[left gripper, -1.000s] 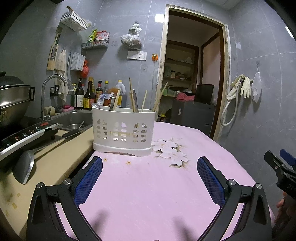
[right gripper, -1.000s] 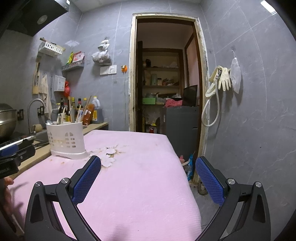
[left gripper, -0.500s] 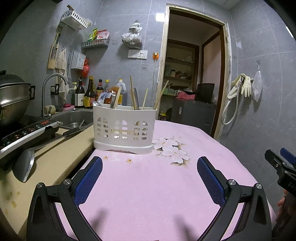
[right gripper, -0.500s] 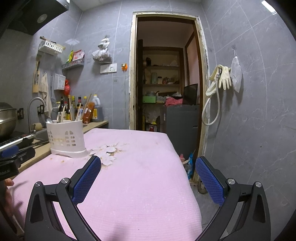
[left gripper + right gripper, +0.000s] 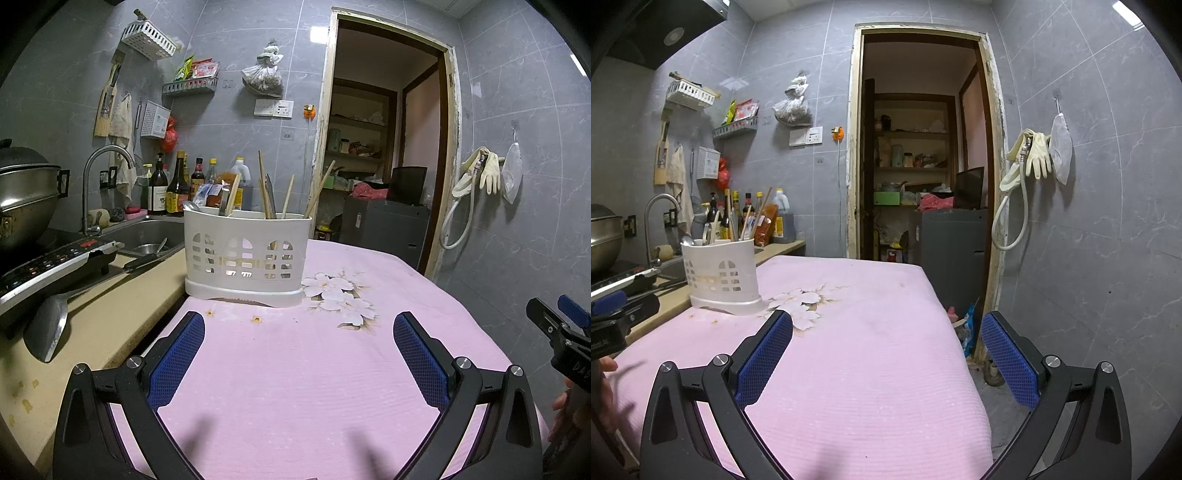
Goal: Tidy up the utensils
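Note:
A white slotted utensil holder [image 5: 245,254] stands on the pink table cover [image 5: 295,369], holding chopsticks [image 5: 263,184] and a few metal utensils. The same holder [image 5: 720,275] shows at the left of the right wrist view. My left gripper [image 5: 298,332] hangs open above the cover, a short way in front of the holder, with nothing between its blue pads [image 5: 177,360]. My right gripper [image 5: 886,332] is open and empty too, off to the holder's right. The right gripper [image 5: 561,339] shows at the left view's right edge, the left gripper [image 5: 613,314] at the other view's left edge.
A beige counter [image 5: 92,332] left of the table carries a metal ladle [image 5: 48,332], an induction cooker [image 5: 48,266] and a sink [image 5: 144,236] with a tap. Sauce bottles [image 5: 177,184] line the wall. An open doorway [image 5: 923,166] lies behind; the table's right edge drops to the floor.
Both views have tilted up slightly and the holder sits a touch lower in the frames. Both grippers remain open and empty.

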The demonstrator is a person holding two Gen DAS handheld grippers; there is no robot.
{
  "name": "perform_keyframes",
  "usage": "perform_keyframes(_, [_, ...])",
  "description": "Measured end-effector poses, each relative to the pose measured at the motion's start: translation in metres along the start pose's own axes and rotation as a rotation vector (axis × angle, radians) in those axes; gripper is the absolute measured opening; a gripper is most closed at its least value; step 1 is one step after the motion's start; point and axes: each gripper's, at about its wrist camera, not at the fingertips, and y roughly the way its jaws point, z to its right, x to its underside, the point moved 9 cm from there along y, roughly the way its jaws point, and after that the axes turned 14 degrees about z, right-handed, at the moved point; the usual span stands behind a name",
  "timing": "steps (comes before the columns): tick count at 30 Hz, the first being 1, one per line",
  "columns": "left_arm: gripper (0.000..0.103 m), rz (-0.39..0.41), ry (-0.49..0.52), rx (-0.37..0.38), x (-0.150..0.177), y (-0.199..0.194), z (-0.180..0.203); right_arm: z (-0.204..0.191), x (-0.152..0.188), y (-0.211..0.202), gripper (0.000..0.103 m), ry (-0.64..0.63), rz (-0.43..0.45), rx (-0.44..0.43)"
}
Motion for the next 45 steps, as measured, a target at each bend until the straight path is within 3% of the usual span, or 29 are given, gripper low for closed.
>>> perform_keyframes(45, [0.100, -0.005, -0.001, 0.002, 0.0017, 0.0001, 0.0026, -0.0025, 0.0005, 0.0008, 0.103, 0.000, -0.006, -0.001])
